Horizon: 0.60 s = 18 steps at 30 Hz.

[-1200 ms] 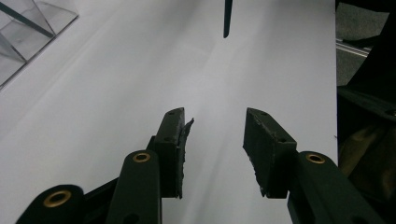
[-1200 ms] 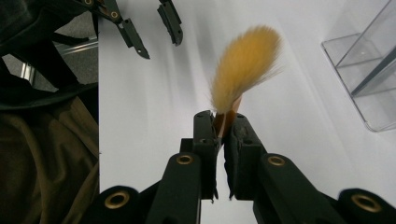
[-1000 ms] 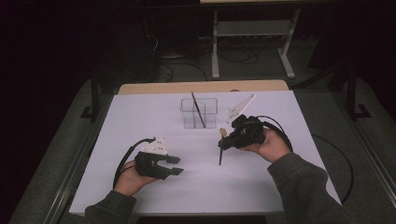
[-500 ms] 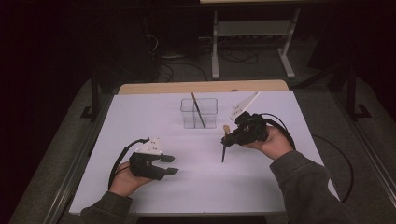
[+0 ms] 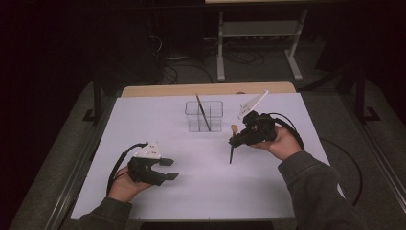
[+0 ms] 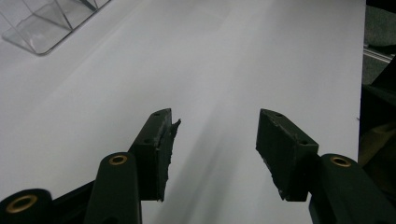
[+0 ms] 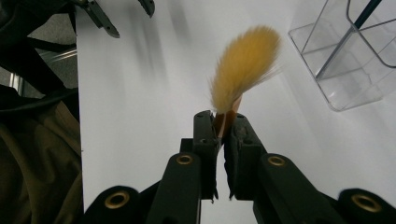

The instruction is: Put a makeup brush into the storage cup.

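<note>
**Holding a brush above the white sheet**

Resting low at the left, the left gripper (image 5: 165, 168) has its jaws apart with nothing between them — they have just been opening. Mid-table stands a clear holder (image 5: 204, 116) with a dark brush (image 5: 203, 112) leaning inside. Just right of it, the right gripper (image 5: 234, 140) is clamped on a tan-bristled brush (image 7: 243, 70) — bristles up, handle slanting down to the white table (image 5: 268, 191).

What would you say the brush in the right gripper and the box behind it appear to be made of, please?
Brush: soft tan hair, fine splayed strands; its dark handle looks like painted wood or plastic, hard to tell. Box: clear, glossy rigid plastic, probably acrylic, since the table shows through its walls.
</note>
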{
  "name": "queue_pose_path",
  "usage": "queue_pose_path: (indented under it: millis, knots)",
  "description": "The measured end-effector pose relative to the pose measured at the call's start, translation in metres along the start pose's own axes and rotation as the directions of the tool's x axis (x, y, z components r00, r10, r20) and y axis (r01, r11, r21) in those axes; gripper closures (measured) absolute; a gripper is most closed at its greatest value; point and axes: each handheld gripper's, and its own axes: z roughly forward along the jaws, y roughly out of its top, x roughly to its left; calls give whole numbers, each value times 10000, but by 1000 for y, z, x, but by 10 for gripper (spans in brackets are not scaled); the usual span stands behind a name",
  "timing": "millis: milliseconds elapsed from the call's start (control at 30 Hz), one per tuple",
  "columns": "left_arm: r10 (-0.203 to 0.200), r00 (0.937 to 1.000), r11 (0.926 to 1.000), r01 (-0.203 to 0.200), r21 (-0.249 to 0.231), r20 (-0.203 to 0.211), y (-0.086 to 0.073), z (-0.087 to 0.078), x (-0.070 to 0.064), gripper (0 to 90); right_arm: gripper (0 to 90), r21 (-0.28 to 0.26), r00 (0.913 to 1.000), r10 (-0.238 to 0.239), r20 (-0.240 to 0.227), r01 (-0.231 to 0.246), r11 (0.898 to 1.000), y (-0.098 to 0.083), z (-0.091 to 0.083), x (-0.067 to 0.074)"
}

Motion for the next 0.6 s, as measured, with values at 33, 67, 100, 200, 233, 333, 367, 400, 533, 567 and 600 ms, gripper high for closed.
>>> queue_pose_path:
  millis: [33, 67, 100, 200, 233, 333, 367, 400, 533, 567, 600]
  knots:
    - [-55, 10000, 10000, 55, 3, -24, 0, -1, 0, 446, 826, 22, 10000, 39, -2, -39, 10000, 0, -1, -1]
    - [-90, 10000, 10000, 90, 2, -37, -1, -1, 0, 442, 826, 52, 10000, 77, 4, -77, 10000, 1, -1, -1]
    - [-69, 10000, 10000, 69, 7, -60, -1, -2, 1, 438, 826, 33, 10000, 17, 36, -17, 10000, 1, -1, -2]
    - [-122, 9999, 9999, 122, -3, -122, -2, -3, 1, 426, 826, 51, 10000, 76, 53, -76, 10000, 2, -2, -4]
    - [-167, 9998, 9999, 166, -48, -115, -3, -3, 1, 426, 826, 51, 10000, 76, 53, -76, 10000, 2, -2, -4]
    - [-257, 9995, 9996, 255, -78, -179, -5, -6, 3, 419, 826, 52, 9998, 99, 147, -100, 9999, 3, -4, -7]
    - [-267, 9995, 9996, 266, -80, -196, -5, -6, 3, 415, 826, 39, 9999, 128, 113, -129, 9999, 3, -4, -8]
    - [-248, 9995, 9997, 246, -92, -208, -6, -7, 3, 411, 826, 71, 9997, 200, 161, -201, 9998, 4, -5, -8]
    - [-304, 9993, 9995, 302, -125, -222, -6, -8, 4, 401, 826, 68, 9995, 207, 246, -208, 9998, 4, -7, -11]
    - [-302, 9993, 9995, 299, -128, -233, -6, -8, 4, 401, 826, 68, 9995, 207, 246, -208, 9998, 4, -7, -11]
    - [-301, 9992, 9995, 298, -112, -261, -6, -9, 4, 392, 826, 80, 9992, 296, 270, -298, 9995, 4, -9, -12]
